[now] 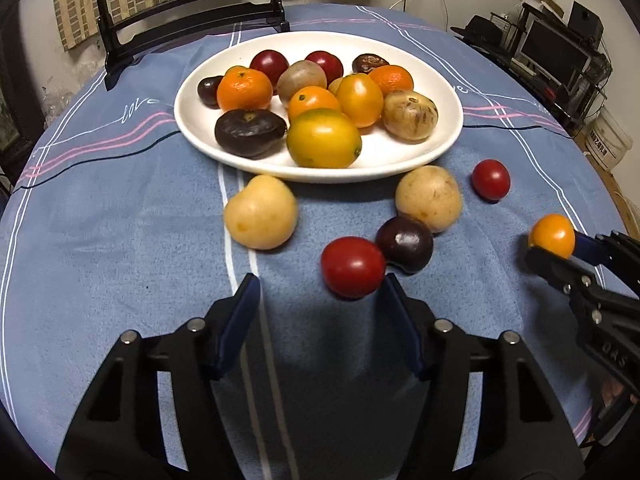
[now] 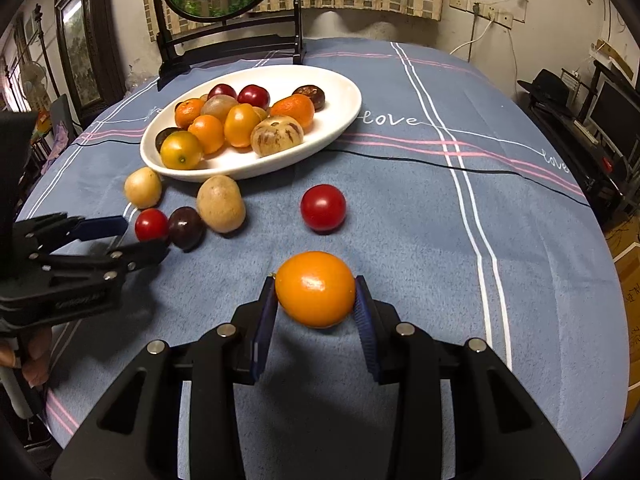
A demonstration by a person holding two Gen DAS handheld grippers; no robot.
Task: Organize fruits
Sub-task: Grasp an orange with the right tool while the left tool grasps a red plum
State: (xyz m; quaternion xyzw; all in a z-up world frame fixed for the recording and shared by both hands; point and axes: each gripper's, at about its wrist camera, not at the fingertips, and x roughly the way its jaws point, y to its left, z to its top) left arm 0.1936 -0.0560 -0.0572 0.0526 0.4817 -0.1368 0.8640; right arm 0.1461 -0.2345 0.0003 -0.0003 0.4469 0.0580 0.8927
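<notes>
**Gripping one fruit, reaching for the next**

Holding a small orange citrus fruit [image 2: 315, 289] squarely between its two blue pads, the right gripper [image 2: 316, 300] is clamped on the fruit's widest part, one pad on each flank. That looks like the sensible place to take it: the skin is glossy and smooth, so a hold nearer either end would probably let it squirt out. It seems light and fairly firm, though I would guess a hard squeeze could bruise it.

The left gripper [image 1: 320, 292] has its jaws parted, with a red cherry tomato [image 1: 353, 267] just ahead of the fingertips and a little towards the right finger; the pads do not press on it. A tomato like that is likely thin-skinned and soft, so it wants a gentle close across its middle. A dark purple fruit [image 1: 405, 243] sits touching it, which may get nudged.

The white plate [image 1: 192, 120], already heaped with fruit, stands further back on the blue tablecloth [image 1: 120, 240]. Two pale yellow fruits [image 1: 261, 212] and another red tomato [image 1: 491, 179] lie loose on the cloth near the plate's front rim.
</notes>
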